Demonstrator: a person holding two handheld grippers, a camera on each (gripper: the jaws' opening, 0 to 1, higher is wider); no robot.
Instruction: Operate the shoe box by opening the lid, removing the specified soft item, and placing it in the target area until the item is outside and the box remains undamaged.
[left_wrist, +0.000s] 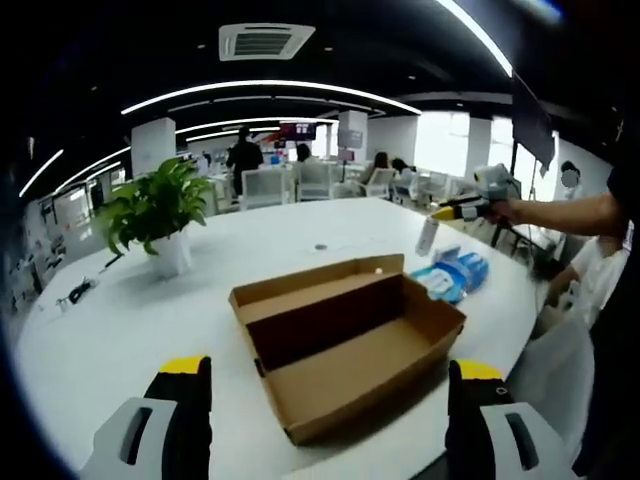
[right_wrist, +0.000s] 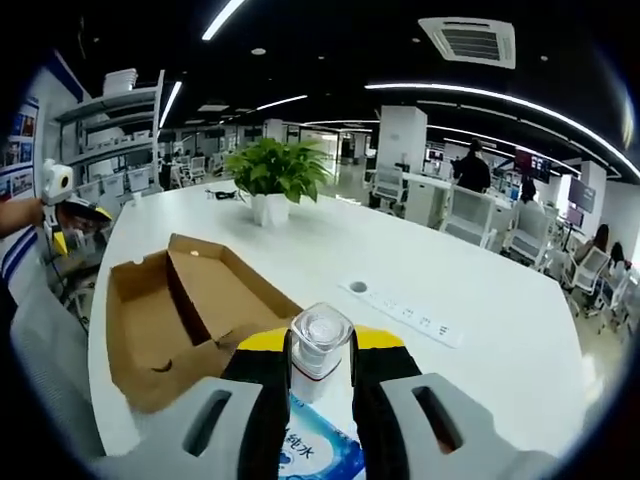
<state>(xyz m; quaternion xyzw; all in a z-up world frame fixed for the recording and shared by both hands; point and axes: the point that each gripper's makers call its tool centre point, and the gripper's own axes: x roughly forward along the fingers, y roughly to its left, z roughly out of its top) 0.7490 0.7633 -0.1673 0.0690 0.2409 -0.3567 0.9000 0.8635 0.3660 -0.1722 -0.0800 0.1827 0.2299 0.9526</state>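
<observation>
The shoe box lies open and empty on the white tabletop, so judging by this the removal is done; the right gripper clasps a small clear bottle over the blue soft pack just right of the box, while the left gripper hangs released.

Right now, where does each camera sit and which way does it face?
Left gripper view: rides the left gripper, facing the open shoe box; right gripper and a forearm at right.
Right gripper view: rides the right gripper, clamping a small bottle above a blue wipes pack.
Shared: shoe box, potted plant, white table.
</observation>
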